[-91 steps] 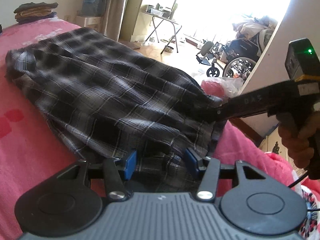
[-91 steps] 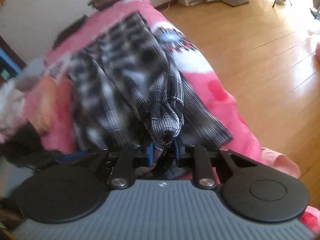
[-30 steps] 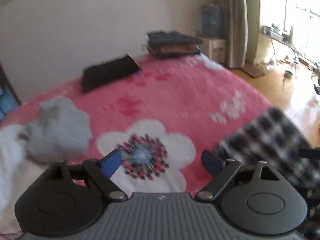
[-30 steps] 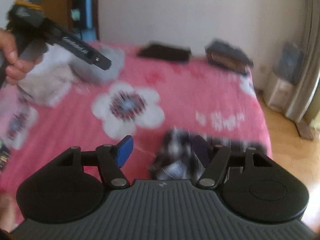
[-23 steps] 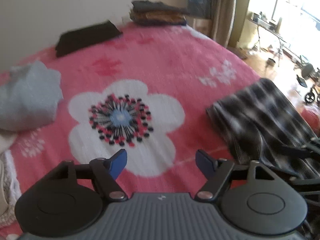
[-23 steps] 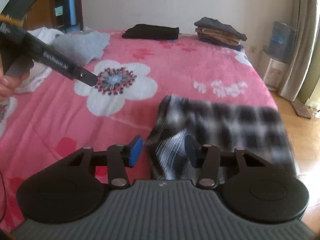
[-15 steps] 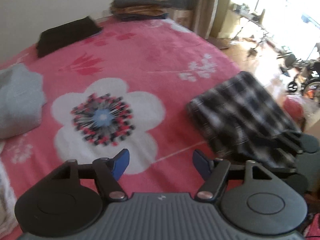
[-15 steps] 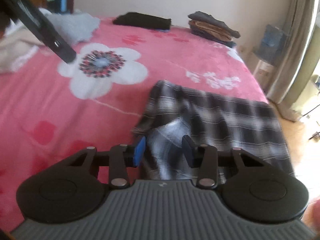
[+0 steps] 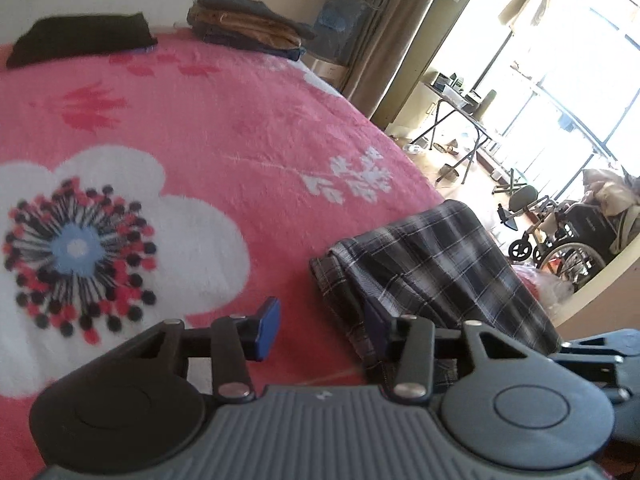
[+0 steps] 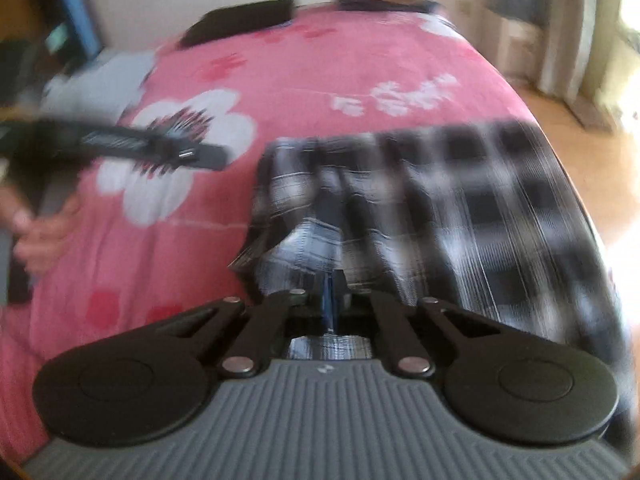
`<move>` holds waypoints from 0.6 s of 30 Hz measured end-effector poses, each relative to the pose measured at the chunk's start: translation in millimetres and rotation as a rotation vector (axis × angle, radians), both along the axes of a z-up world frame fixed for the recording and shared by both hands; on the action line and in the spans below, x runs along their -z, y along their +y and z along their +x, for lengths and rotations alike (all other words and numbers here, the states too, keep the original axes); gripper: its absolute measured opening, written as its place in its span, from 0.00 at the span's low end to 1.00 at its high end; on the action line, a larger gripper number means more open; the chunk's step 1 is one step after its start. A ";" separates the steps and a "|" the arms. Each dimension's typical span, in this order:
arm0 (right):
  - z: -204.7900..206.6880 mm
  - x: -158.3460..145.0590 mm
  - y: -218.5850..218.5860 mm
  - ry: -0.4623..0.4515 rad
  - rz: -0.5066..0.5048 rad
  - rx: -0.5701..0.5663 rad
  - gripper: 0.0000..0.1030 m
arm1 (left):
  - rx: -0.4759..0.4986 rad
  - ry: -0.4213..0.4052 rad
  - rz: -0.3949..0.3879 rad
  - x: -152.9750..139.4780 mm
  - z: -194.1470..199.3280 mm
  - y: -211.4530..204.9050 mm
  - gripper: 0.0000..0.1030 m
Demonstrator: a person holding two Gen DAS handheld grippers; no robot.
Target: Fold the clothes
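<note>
right gripper [image 10: 335,300]: pressed together on the near edge of the plaid shirt [image 10: 460,208]; we've got a bunched bit of cloth pinched between the pads, and the jaws have just been closing.

left gripper [image 9: 320,330]: partly spread, jaws have just been closing. Its right-hand pad sits against the shirt's near left corner, its left pad [image 9: 267,326] is over bare blanket (we can't tell if any cloth is actually caught between them yet).

plaid shirt: one, lying folded near the right edge of the bed, its far side running along that edge.

hand [image 10: 38,232]: one visible in the right wrist view, wrapped round the left gripper's handle, off to the left of the shirt.

blanket [image 9: 224,120]: pink with white flowers, and there's loads of open room left of the shirt and beyond it.

grey garment [image 10: 100,80]: one, loose, at the far left.

black folded garment [image 9: 80,38]: one, by the wall.

stack of folded clothes [image 9: 248,26]: one stack, far corner, well apart from the shirt.

floor side: wood floor past the bed's right edge, with a folding table [image 9: 456,120] and a wheelchair [image 9: 560,240] (blown out by window light).
</note>
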State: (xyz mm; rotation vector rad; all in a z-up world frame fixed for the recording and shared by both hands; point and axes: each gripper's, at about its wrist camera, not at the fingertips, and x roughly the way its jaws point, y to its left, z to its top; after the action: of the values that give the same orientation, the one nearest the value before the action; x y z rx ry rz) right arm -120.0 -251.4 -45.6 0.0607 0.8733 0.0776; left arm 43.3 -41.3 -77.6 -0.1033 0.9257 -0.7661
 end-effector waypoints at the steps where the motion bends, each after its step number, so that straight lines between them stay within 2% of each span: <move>1: -1.6 -2.1 7.8 -0.015 -0.041 -0.052 0.03 | -0.003 0.011 -0.003 3.4 2.2 -0.2 0.45; 2: -3.2 -3.4 16.0 -0.029 -0.082 -0.100 0.06 | -0.005 0.022 -0.006 6.8 4.4 -0.5 0.45; 3: -4.5 -2.6 25.2 -0.043 -0.127 -0.137 0.14 | -0.006 0.036 -0.010 9.7 8.2 -3.4 0.45; 4: -5.4 -1.3 33.7 -0.057 -0.168 -0.168 0.27 | -0.008 0.050 -0.014 12.6 12.1 -6.5 0.45; 5: -5.5 1.9 40.1 -0.075 -0.197 -0.184 0.31 | -0.009 0.065 -0.019 15.6 15.9 -9.5 0.45; 7: -6.8 10.3 50.6 -0.115 -0.231 -0.218 0.34 | -0.014 0.059 -0.019 19.0 20.2 -17.5 0.46; 10: -4.7 25.4 60.3 -0.159 -0.293 -0.238 0.32 | -0.020 0.022 0.004 22.2 23.5 -31.5 0.45; 11: -3.4 26.4 54.9 -0.161 -0.258 -0.210 0.27 | -0.023 0.006 0.017 23.1 23.7 -35.5 0.43; 12: -2.1 27.5 49.6 -0.162 -0.224 -0.181 0.05 | -0.030 0.009 0.012 23.7 24.7 -36.3 0.40; 13: -0.8 28.5 44.2 -0.163 -0.189 -0.153 0.04 | -0.038 0.012 0.006 24.4 25.7 -36.9 0.31; 14: -0.1 28.0 36.4 -0.164 -0.136 -0.114 0.04 | -0.045 0.015 0.000 25.0 26.8 -37.5 0.29; 16: -2.4 19.5 7.9 -0.167 0.060 0.016 0.03 | -0.050 0.015 -0.003 24.9 27.9 -37.8 0.29; 18: -5.0 19.5 -17.0 -0.162 0.209 0.123 0.03 | -0.043 0.001 0.004 26.8 29.1 -39.6 0.29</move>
State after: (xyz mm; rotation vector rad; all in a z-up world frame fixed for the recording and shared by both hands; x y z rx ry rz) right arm -125.0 -268.4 -65.1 0.2995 0.6957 0.0576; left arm 72.5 -80.9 -104.4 -0.1192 0.9231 -0.7247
